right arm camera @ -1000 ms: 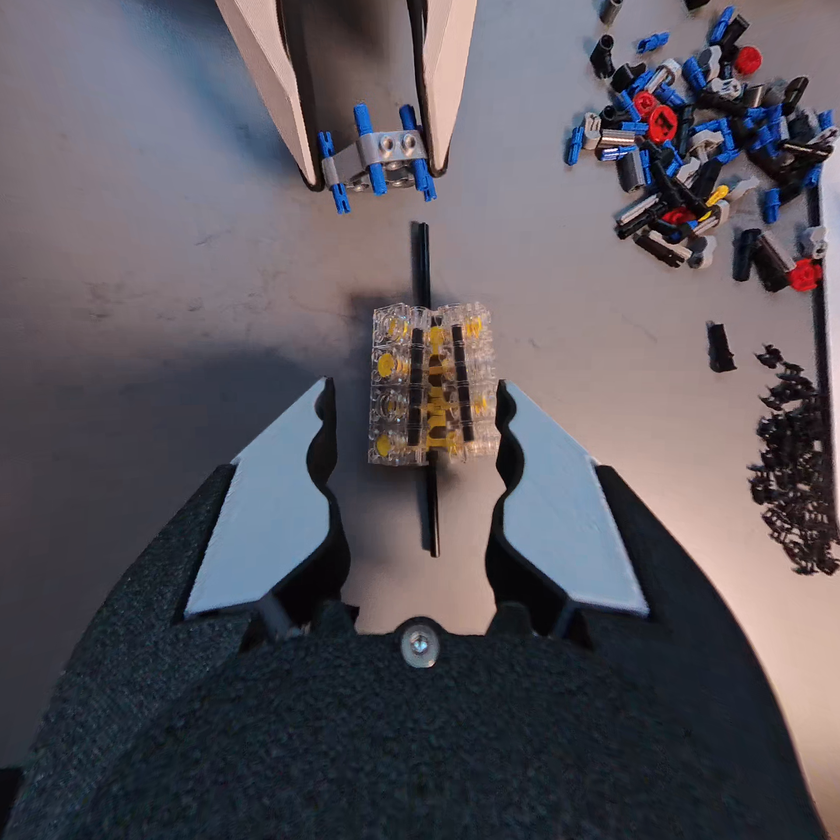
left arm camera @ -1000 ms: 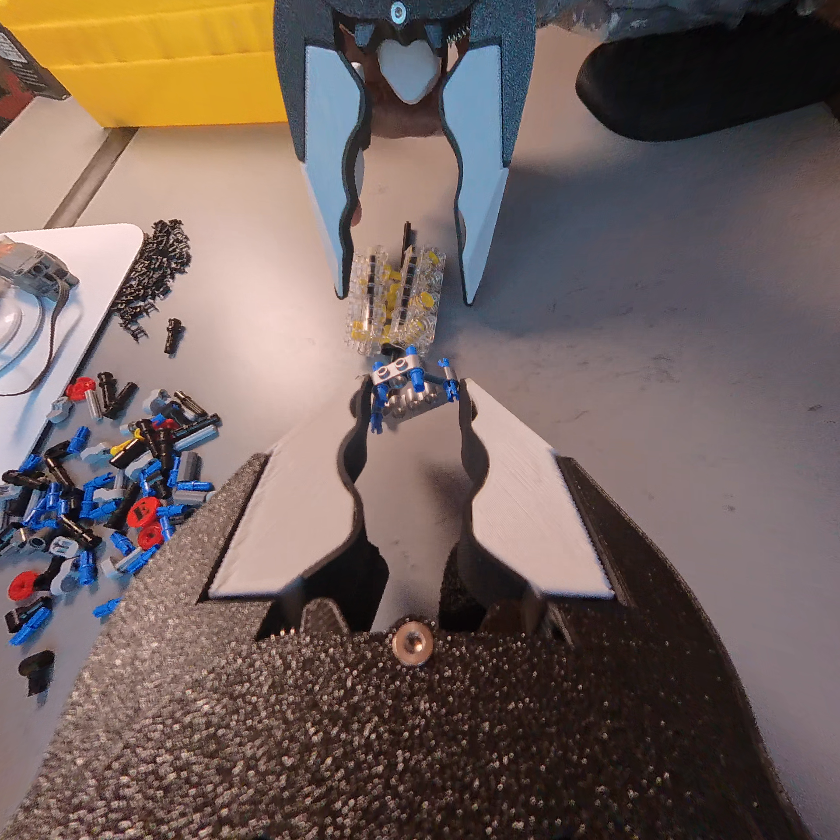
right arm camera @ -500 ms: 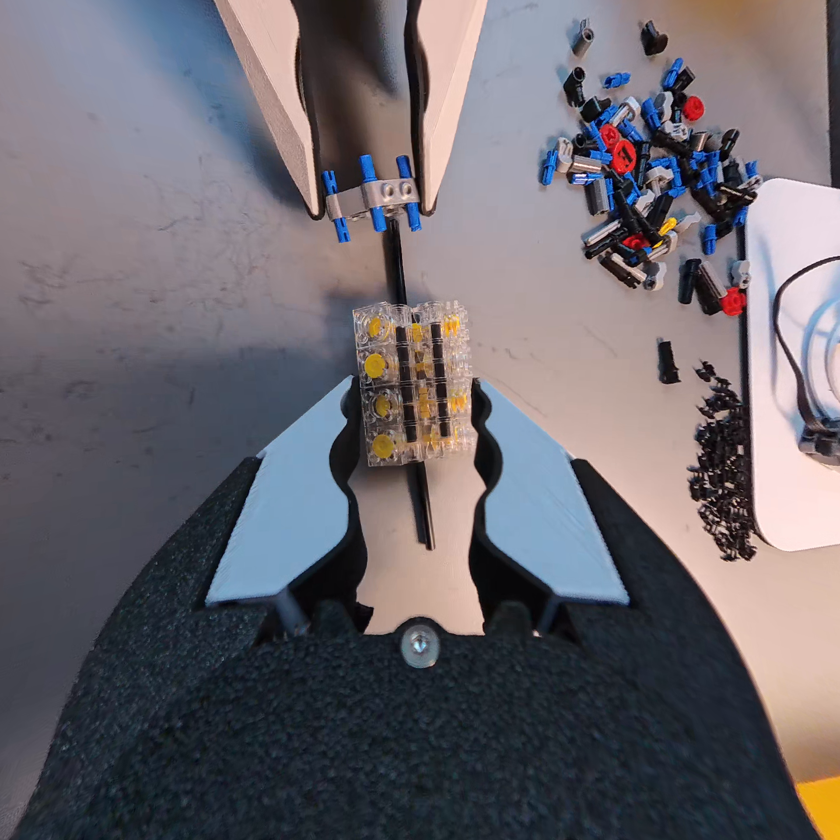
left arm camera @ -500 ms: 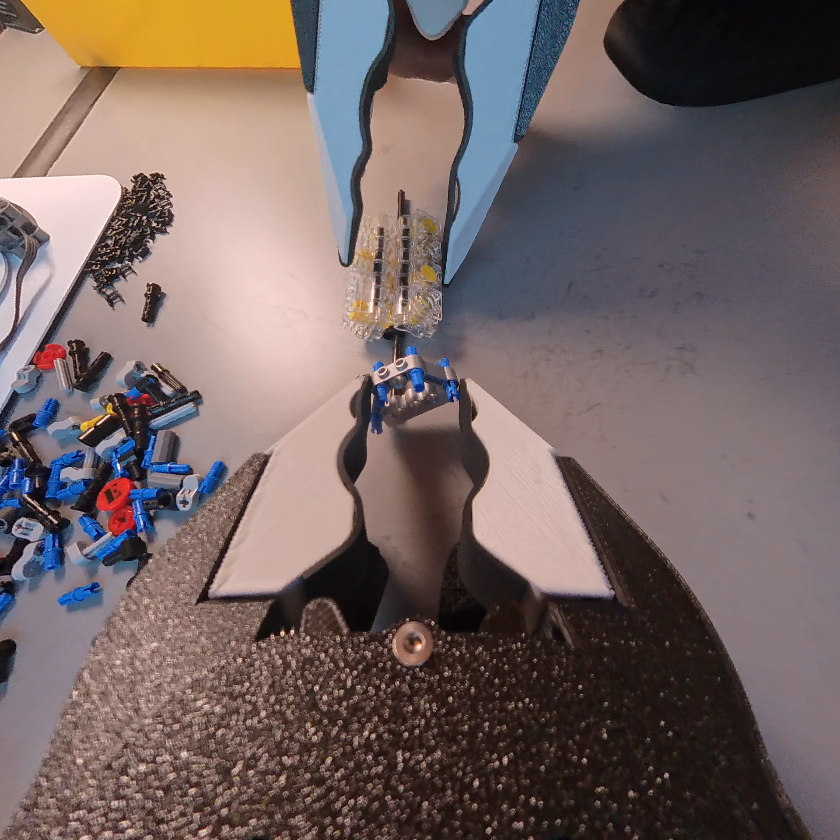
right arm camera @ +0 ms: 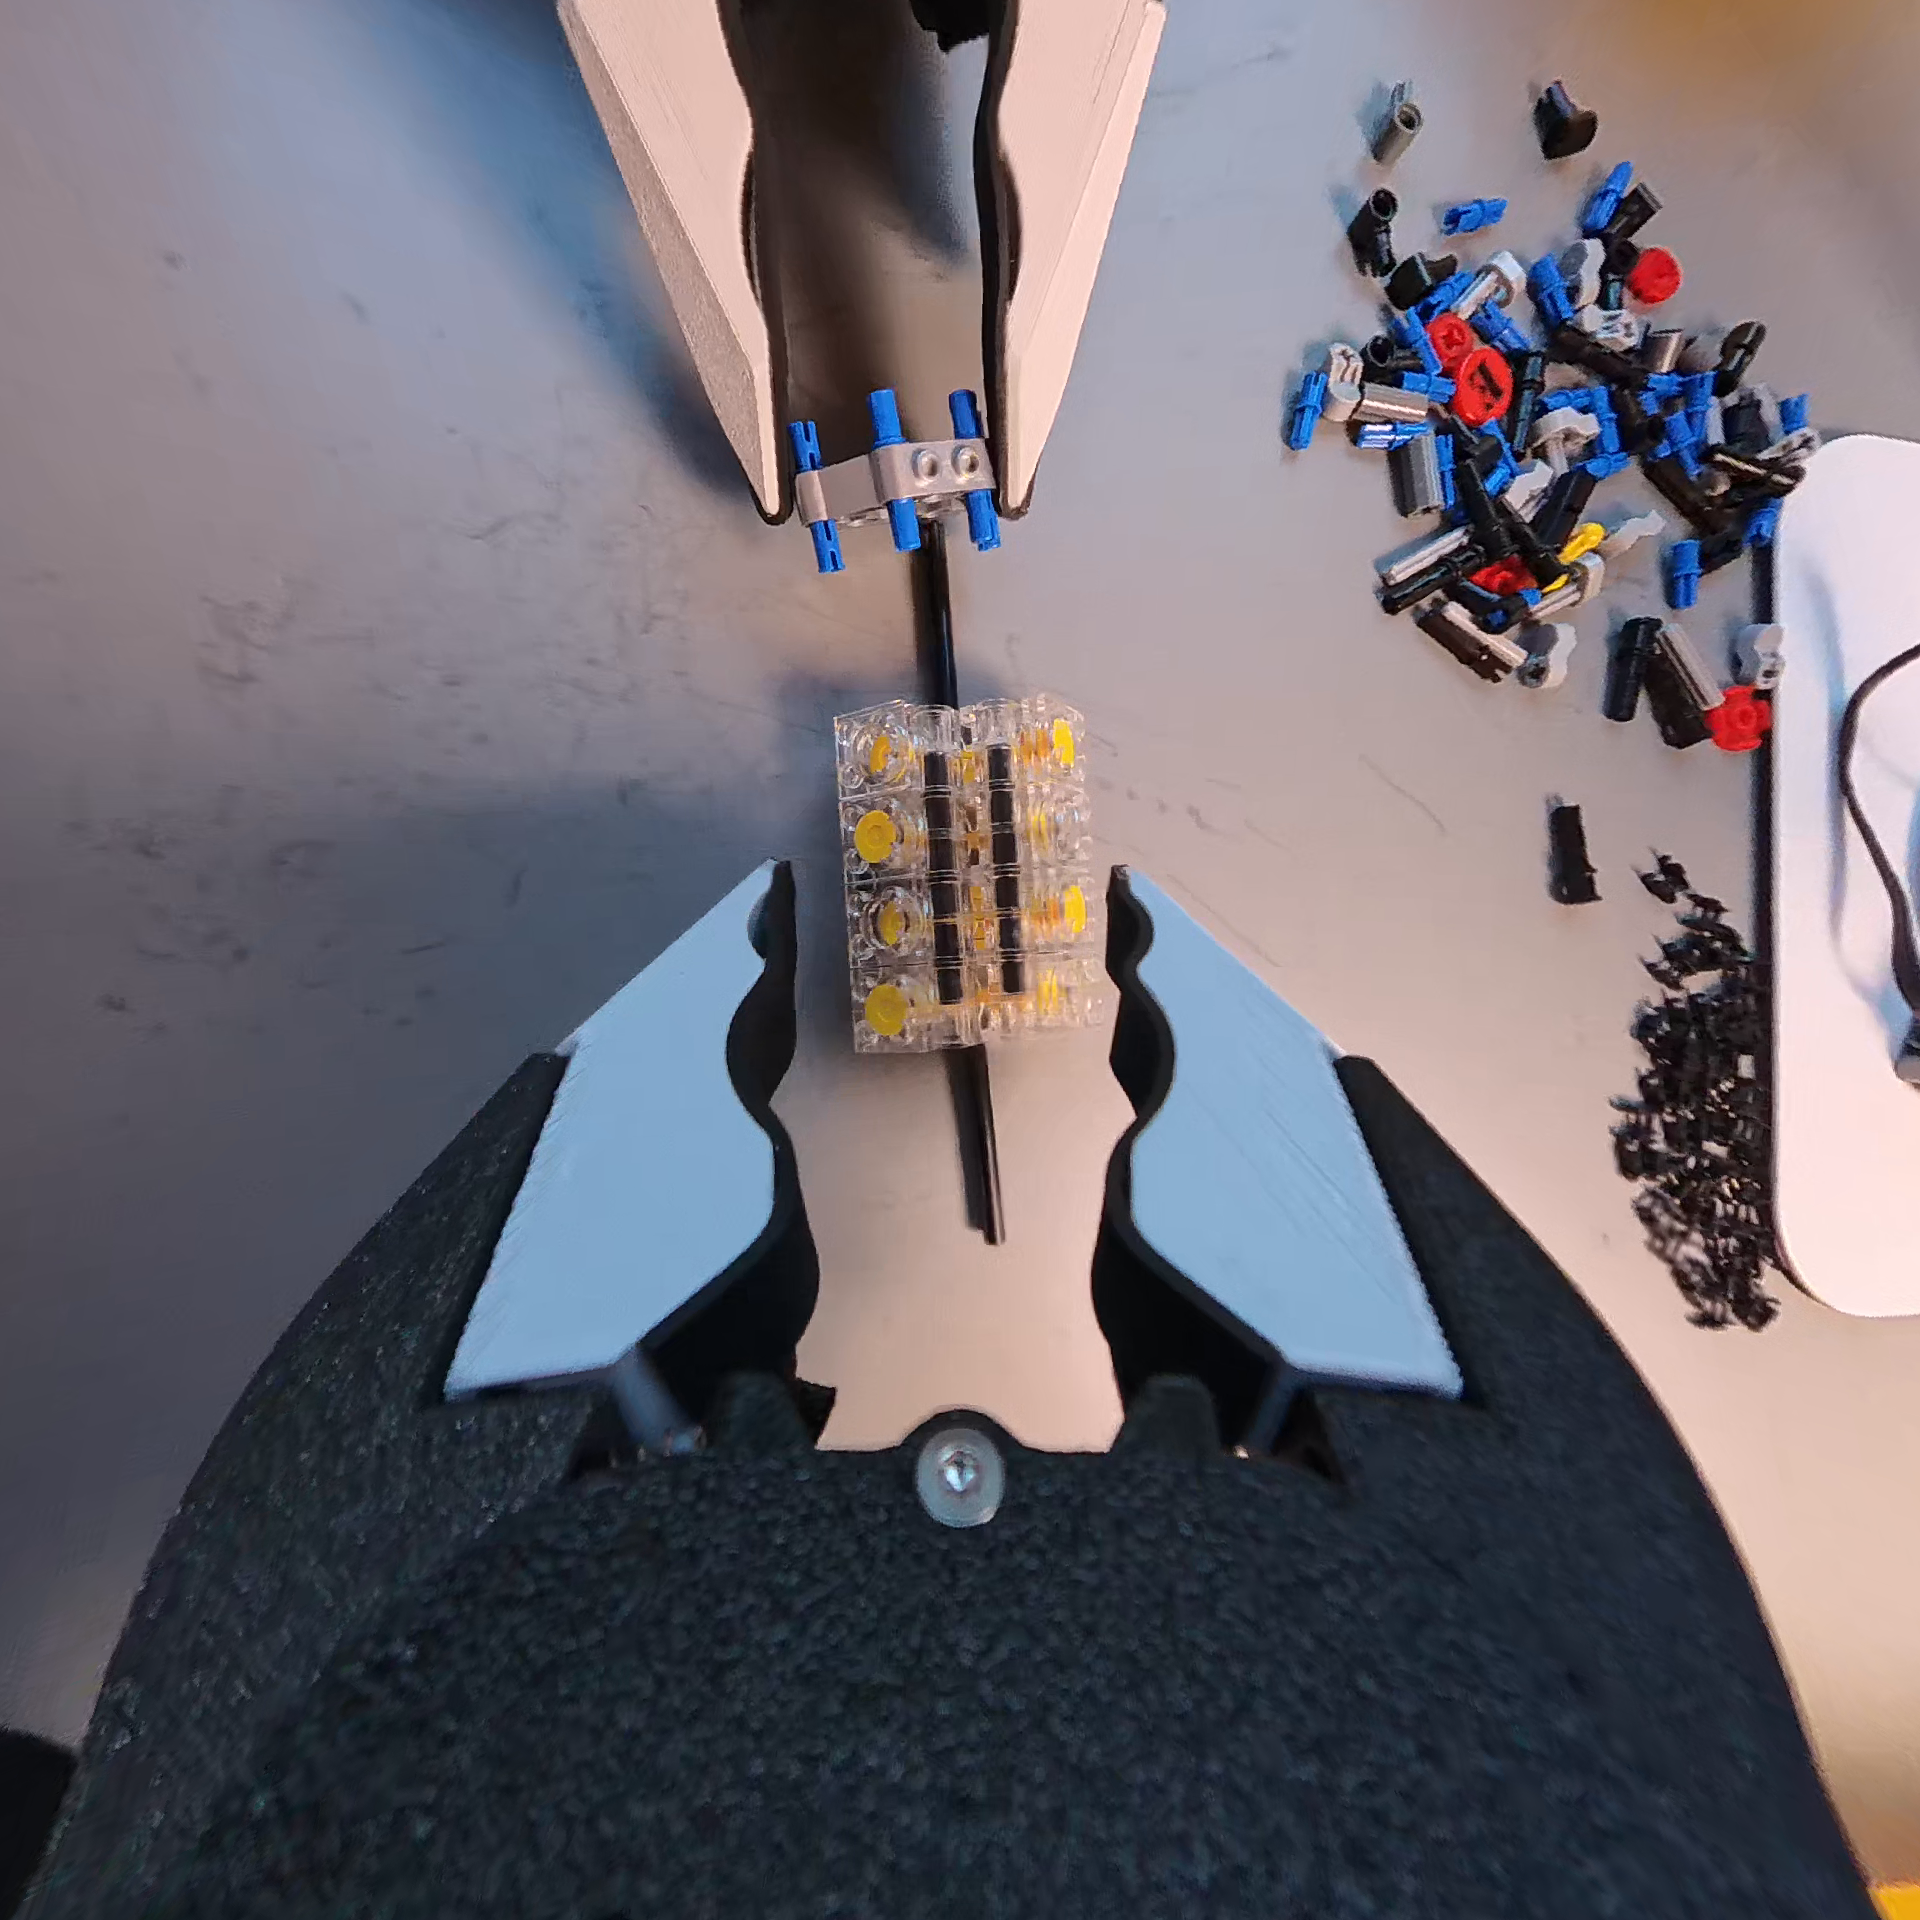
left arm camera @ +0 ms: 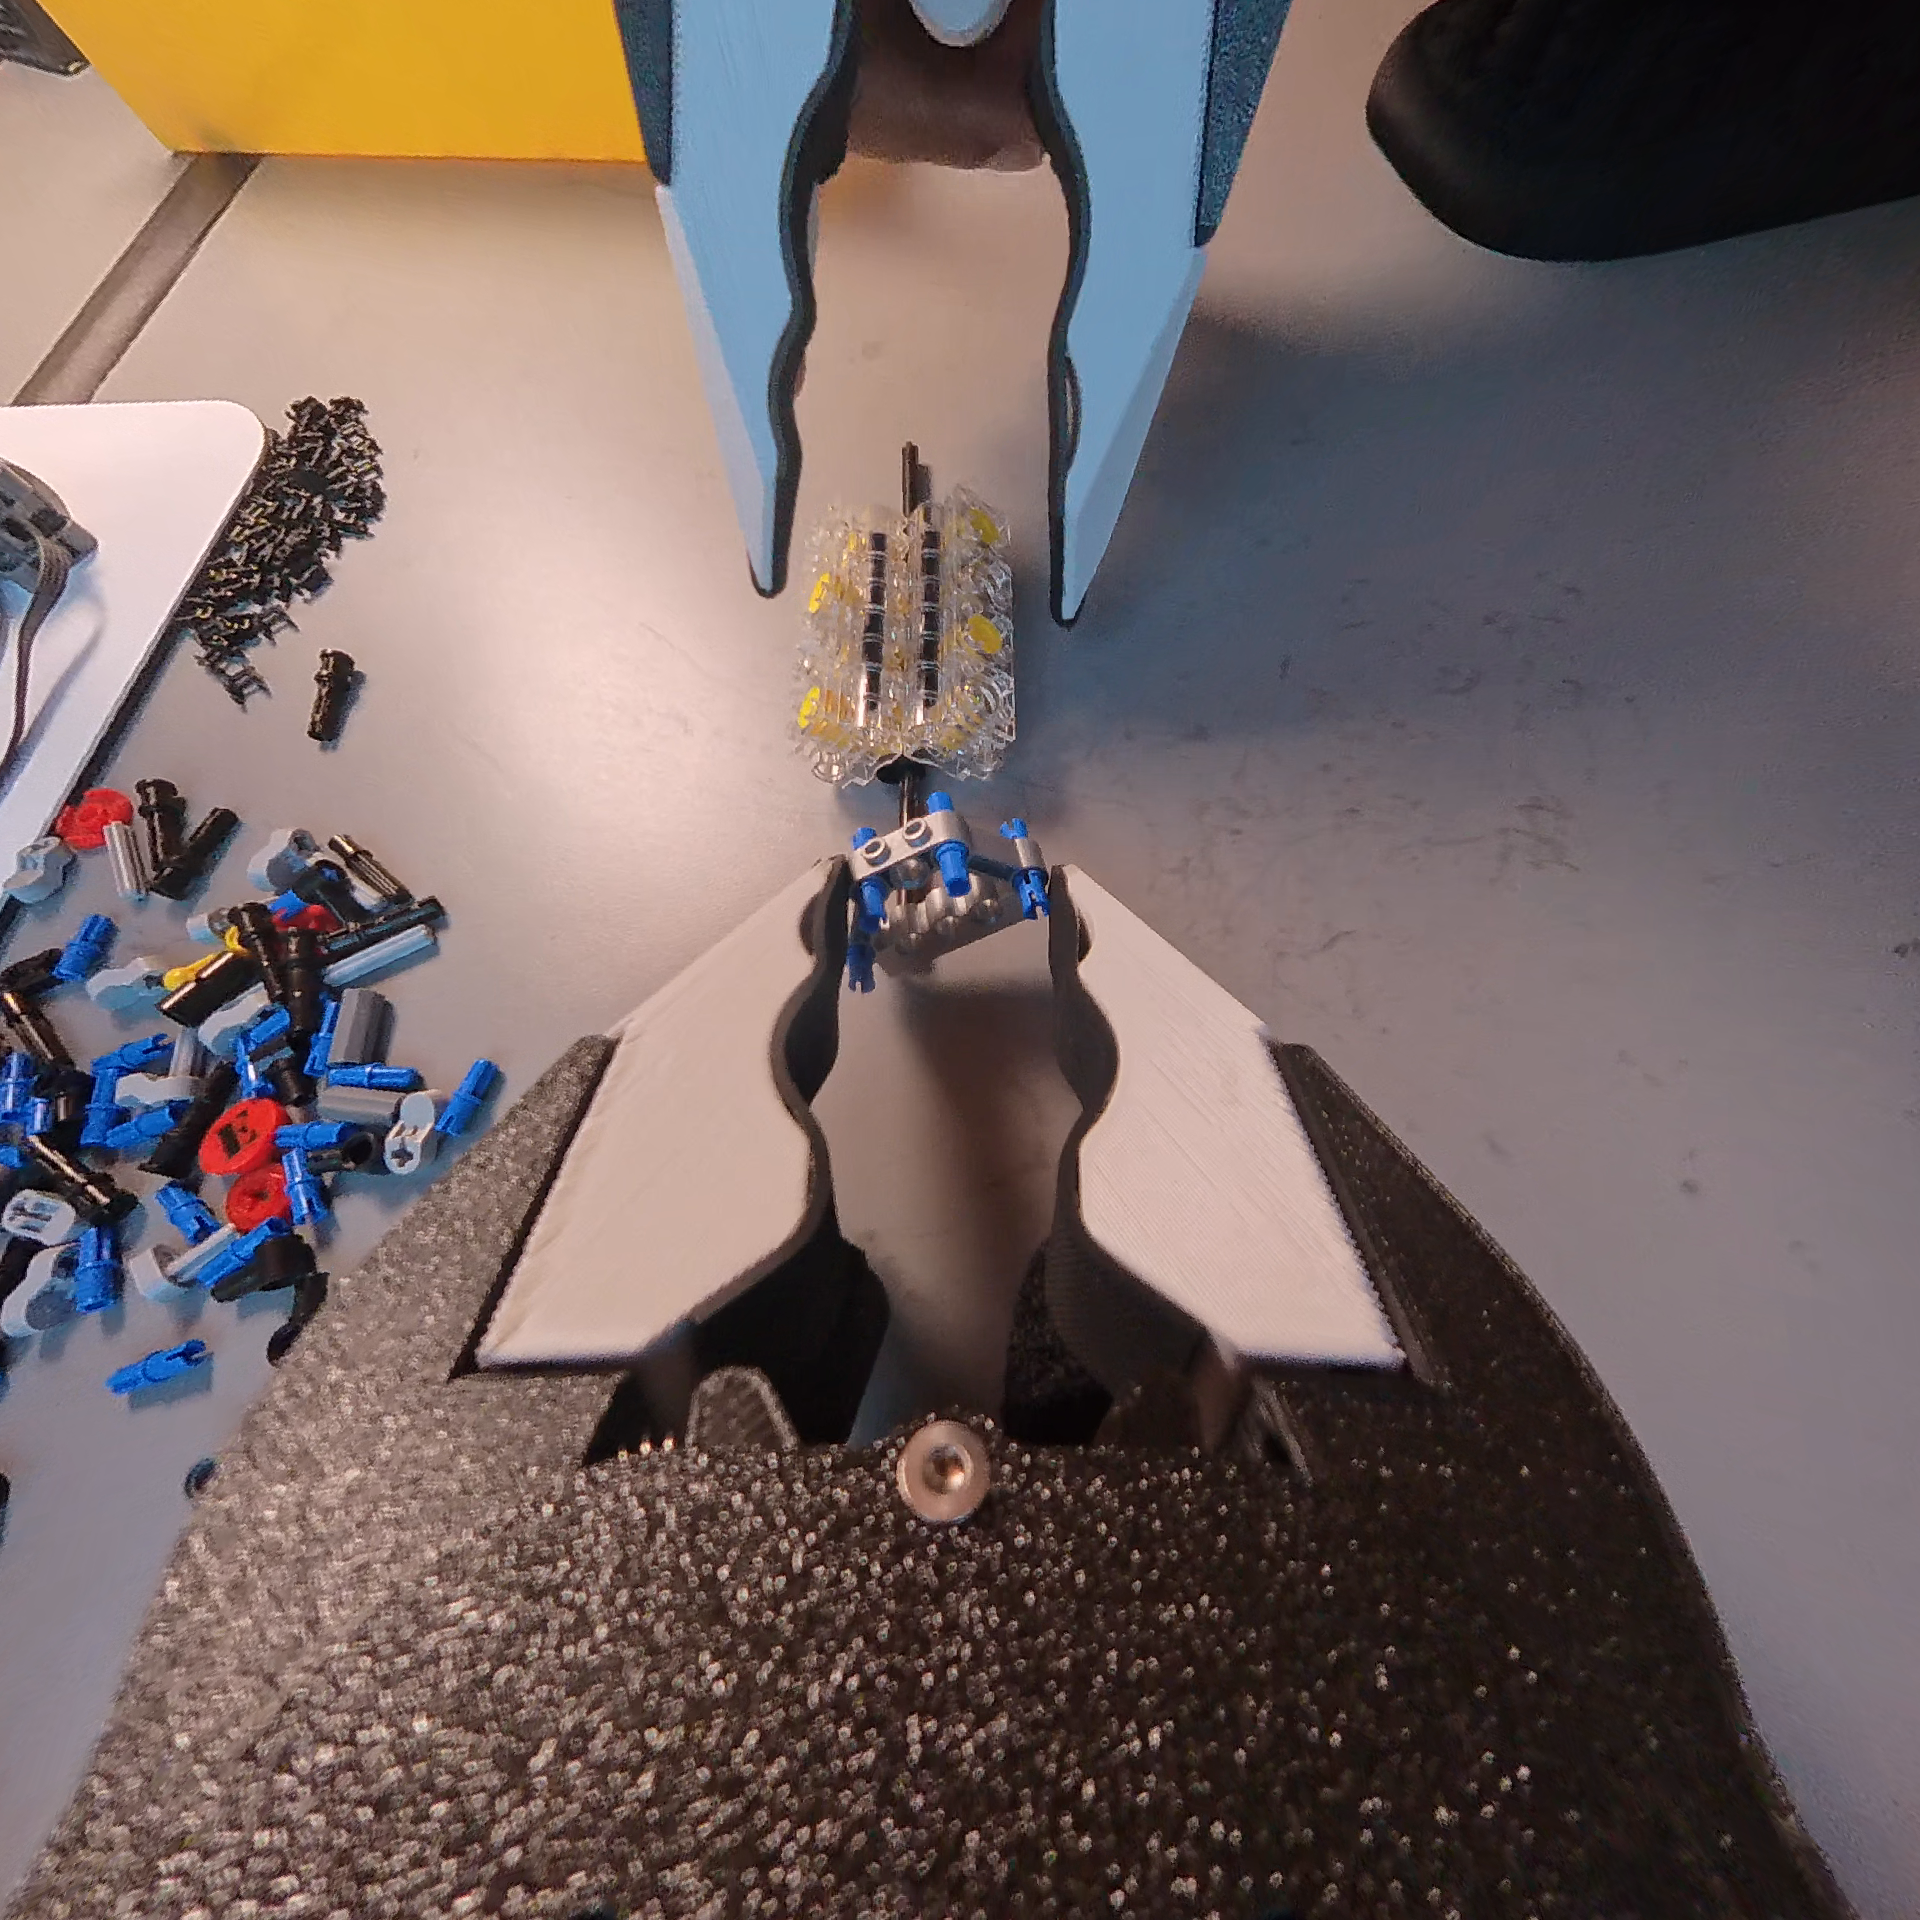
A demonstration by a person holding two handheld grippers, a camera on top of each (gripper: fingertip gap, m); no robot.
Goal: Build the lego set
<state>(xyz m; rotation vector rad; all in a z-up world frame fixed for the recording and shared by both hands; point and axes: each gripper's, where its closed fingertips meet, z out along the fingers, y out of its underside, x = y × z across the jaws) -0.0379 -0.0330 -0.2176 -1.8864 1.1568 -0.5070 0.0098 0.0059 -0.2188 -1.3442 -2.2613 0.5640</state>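
Note:
My left gripper [left arm camera: 951,894] is shut on a small grey beam piece with blue pins [left arm camera: 930,883] and holds it just above the grey table. A clear block with yellow studs and black bars [right arm camera: 966,883] lies ahead of it, with a black axle [right arm camera: 977,1143] running through it. The axle's far end reaches the grey piece [right arm camera: 904,478]; I cannot tell whether it is inserted. My right gripper [right arm camera: 948,875] is open, with a finger on each side of the block and a small gap at each. It also shows in the left wrist view [left arm camera: 914,597], and the left gripper shows in the right wrist view [right arm camera: 896,494].
A pile of loose blue, black, grey and red parts [left arm camera: 208,1091] [right arm camera: 1538,436] lies to one side. Beside it are a heap of black pins [left arm camera: 281,530] [right arm camera: 1704,1143] and a white tray [left arm camera: 156,488] [right arm camera: 1849,1195]. A yellow box [left arm camera: 364,73] stands at the back. The grippers' ends are close to 7 cm from one another. About 5 cm separates my right fingertips from the black axle [right arm camera: 977,1143].
My right gripper closed on the clear block, slid it toward the left gripper's grey piece until the axle reached it, and has now opened again. The left gripper kept its hold.

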